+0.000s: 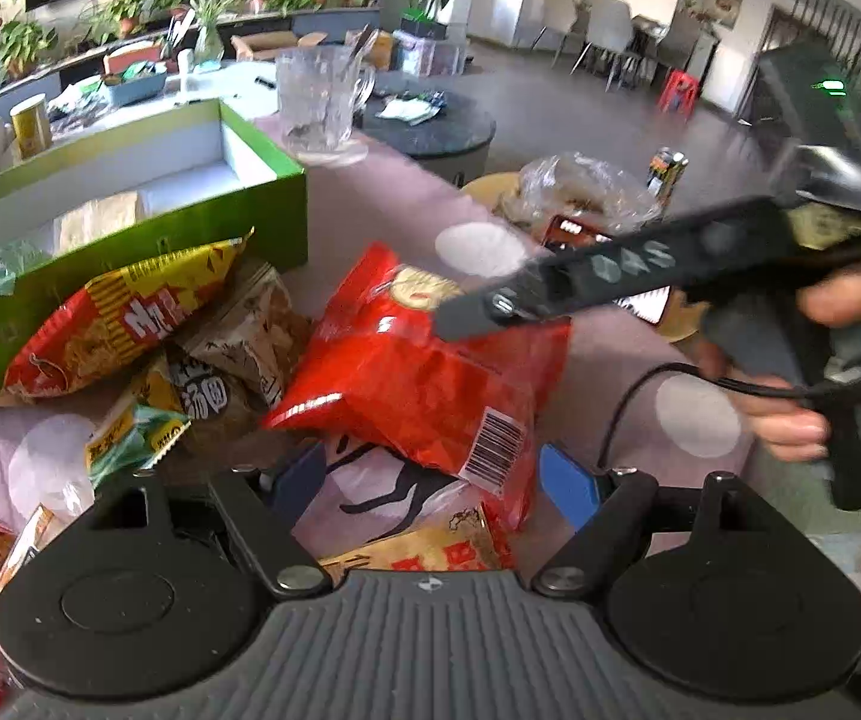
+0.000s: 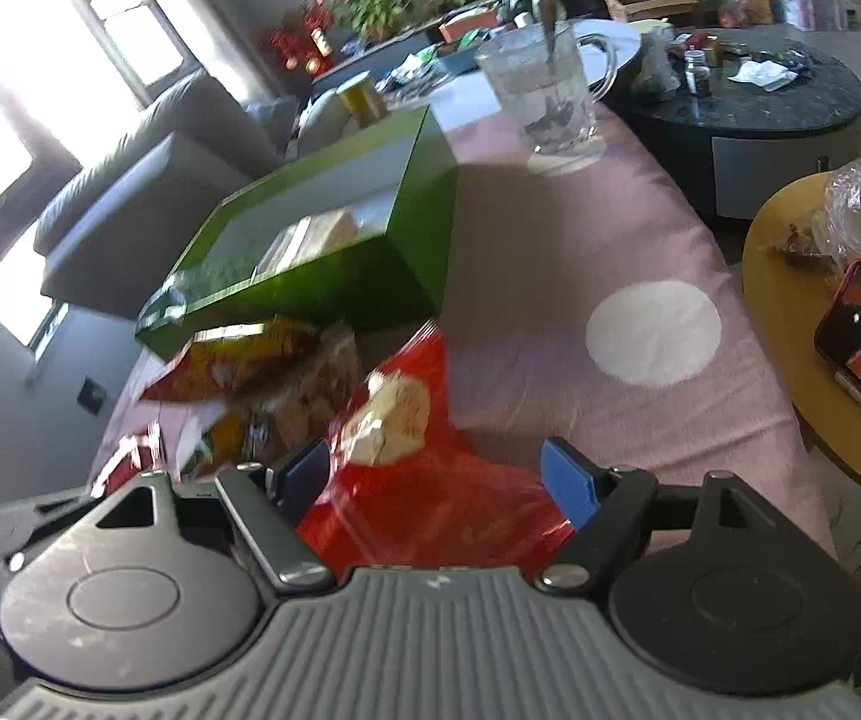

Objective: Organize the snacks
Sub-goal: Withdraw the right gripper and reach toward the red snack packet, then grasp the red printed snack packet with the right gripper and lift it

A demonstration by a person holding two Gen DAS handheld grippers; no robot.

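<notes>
Hovering over the red snack bag (image 2: 430,480), right gripper (image 2: 436,480) spread wide, left gripper (image 1: 436,474) likewise.
Best pinched mid-bag, then lifted clear into the green box (image 2: 424,228).

txt log | red-yellow snack bag (image 1: 124,324), left-centre of left wrist view: big white chars, not legible | brown packet (image 1: 208,387) below it: dark Chinese chars, 2nd looks like 圆 | red bag (image 1: 406,372) centre: barcode only, digits too small | right wrist view: blurred, nil readable
</notes>
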